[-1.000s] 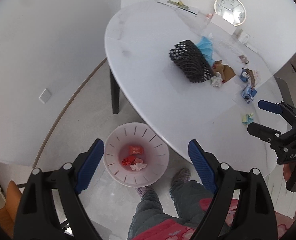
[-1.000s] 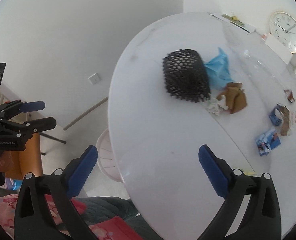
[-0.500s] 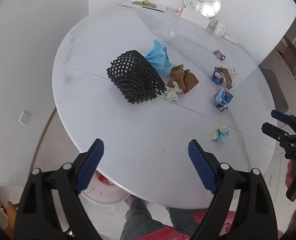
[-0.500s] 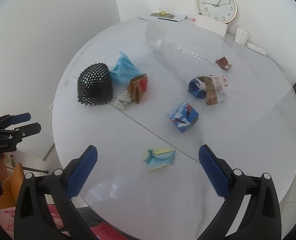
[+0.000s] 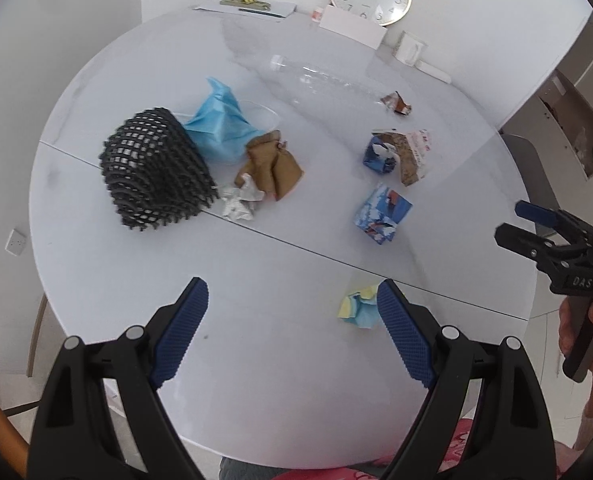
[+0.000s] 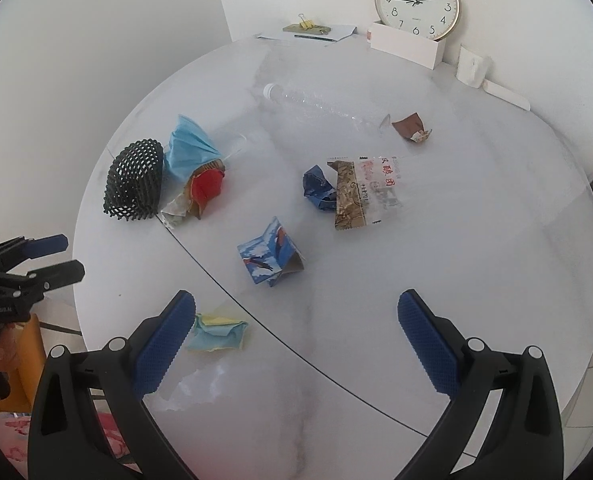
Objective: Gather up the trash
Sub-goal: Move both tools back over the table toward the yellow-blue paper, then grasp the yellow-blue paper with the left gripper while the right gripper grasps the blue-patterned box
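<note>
Both wide open and empty: left hand-held gripper (image 5: pixel 292 316) and right hand-held gripper (image 6: pixel 296 320), above the bench (image 5: pixel 256 360). Crumpled yellow-blue paper (image 5: pixel 358 306) on the bench just beside the left one's right finger; box (image 5: pixel 382 214) farther in

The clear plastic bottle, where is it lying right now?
The plastic bottle lies on its side toward the far part of the round table, in front of the wall clock, between the blue face mask and a small brown wrapper.
</note>
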### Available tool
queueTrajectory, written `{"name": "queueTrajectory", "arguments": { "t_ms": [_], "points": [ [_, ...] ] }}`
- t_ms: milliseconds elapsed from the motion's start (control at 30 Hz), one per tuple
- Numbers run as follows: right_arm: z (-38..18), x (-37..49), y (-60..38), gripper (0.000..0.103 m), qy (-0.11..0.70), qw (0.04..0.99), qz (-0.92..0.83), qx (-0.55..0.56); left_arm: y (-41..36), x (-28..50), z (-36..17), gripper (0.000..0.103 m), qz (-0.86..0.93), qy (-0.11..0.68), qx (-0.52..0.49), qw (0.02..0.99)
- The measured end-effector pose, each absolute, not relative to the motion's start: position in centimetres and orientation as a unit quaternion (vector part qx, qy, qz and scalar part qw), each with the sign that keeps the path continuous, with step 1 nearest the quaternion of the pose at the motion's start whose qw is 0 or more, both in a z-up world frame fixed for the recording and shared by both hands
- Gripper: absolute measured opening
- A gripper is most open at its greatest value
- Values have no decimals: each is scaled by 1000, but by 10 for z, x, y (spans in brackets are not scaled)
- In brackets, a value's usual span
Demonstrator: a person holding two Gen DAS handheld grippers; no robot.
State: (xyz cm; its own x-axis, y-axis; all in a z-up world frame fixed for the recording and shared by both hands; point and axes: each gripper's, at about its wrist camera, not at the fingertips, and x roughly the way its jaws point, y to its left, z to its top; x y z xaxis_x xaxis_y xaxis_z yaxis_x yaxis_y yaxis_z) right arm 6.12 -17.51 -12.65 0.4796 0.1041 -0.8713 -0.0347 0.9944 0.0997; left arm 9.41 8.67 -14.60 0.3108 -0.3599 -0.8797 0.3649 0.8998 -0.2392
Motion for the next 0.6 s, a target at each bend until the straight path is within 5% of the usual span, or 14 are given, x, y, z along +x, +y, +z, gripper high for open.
{"name": "queueTrajectory", "arguments": {
  "t_ms": [467,600],
  "points": [
    [-156,76,-219,100,540,838,72,25,-17,79,-226,83,-262,577,49,772],
    [-160,79,-225,100,543,835,79,27,-36,79,-240,75,-263,583,66,766]
  ]
}}
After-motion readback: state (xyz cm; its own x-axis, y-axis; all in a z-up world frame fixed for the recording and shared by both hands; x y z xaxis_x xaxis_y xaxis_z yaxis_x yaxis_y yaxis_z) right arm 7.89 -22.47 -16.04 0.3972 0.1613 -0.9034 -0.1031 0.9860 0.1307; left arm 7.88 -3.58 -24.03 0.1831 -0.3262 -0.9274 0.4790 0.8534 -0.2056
